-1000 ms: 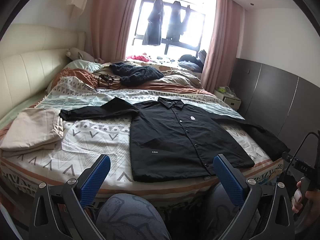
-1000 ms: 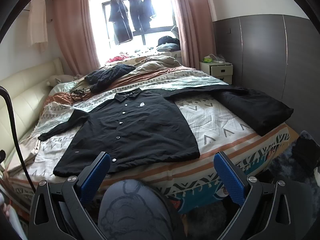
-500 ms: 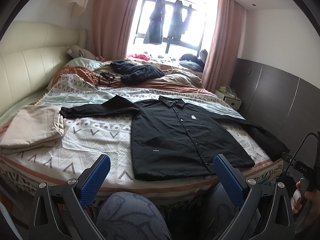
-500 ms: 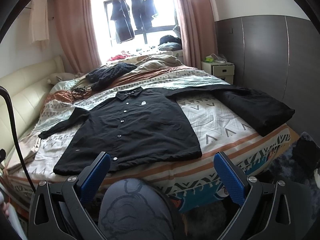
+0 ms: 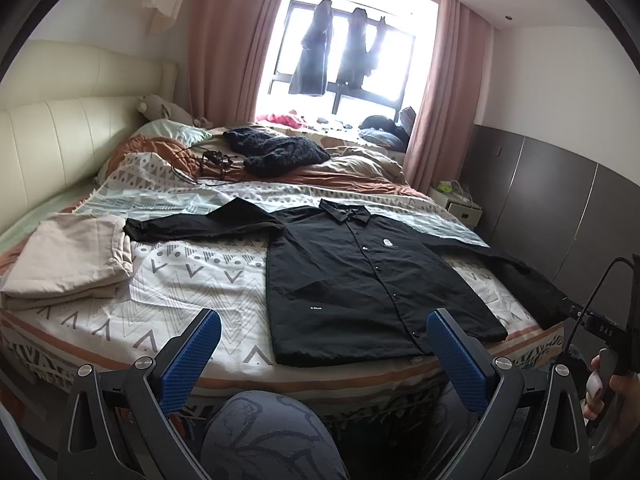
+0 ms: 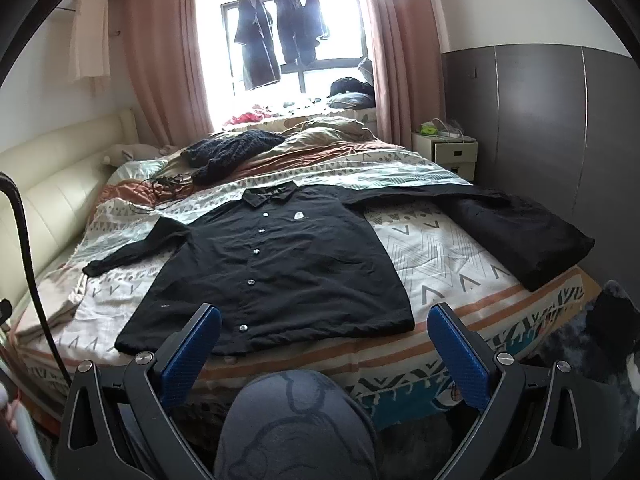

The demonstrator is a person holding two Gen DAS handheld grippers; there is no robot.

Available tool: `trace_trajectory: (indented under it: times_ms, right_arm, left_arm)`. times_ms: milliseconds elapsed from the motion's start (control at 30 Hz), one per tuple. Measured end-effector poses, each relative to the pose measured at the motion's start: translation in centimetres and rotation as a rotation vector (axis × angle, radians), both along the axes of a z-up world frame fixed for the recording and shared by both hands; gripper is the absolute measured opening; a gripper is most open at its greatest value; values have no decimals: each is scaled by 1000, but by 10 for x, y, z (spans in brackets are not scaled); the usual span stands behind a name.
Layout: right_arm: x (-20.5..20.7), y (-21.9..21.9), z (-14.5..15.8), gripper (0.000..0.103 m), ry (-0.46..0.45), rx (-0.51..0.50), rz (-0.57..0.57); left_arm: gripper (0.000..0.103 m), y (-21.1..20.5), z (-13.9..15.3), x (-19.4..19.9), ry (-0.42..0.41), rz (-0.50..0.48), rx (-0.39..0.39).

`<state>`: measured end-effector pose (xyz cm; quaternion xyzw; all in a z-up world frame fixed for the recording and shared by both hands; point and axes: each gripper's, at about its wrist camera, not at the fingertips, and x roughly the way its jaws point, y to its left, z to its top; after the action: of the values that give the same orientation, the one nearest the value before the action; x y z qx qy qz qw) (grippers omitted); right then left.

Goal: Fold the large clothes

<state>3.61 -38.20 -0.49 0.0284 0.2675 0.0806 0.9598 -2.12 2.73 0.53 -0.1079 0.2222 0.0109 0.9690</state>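
Black shirt (image 5: 360, 272) flat on bed (image 5: 192, 280), collar toward window, both tongs (image 5: 320, 340) (image 6: 320, 340) apart, empty.

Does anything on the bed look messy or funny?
The black shirt lies flat and neat, buttoned, sleeves spread. One sleeve end hangs over the bed's edge. Behind it, a dark knit garment and tangled cables lie loose on the rumpled bedding.

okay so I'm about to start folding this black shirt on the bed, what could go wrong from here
The black shirt's right sleeve reaches the bed's edge, so it may slide off when pulled. The hem also lies at the near edge and could slip down. The left sleeve ends beside the folded beige cloth and might drag it.
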Motion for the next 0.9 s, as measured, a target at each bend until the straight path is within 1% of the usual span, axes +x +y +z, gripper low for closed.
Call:
trace_trajectory:
  times_ms: [200, 400, 600, 900]
  right_arm:
    - [7, 6, 5, 103, 0, 4, 15]
    - [24, 19, 9, 103, -8, -3, 50]
    - [53, 35, 10, 103, 4, 20, 95]
    - [103, 73, 11, 103, 20, 46, 174]
  left_arm:
    - [103, 2, 0, 2, 5, 2, -1]
    - [103, 7, 1, 12, 18, 19, 1]
    - [103, 12, 2, 31, 38, 40, 10]
    - [103, 28, 6, 68, 57, 83, 26]
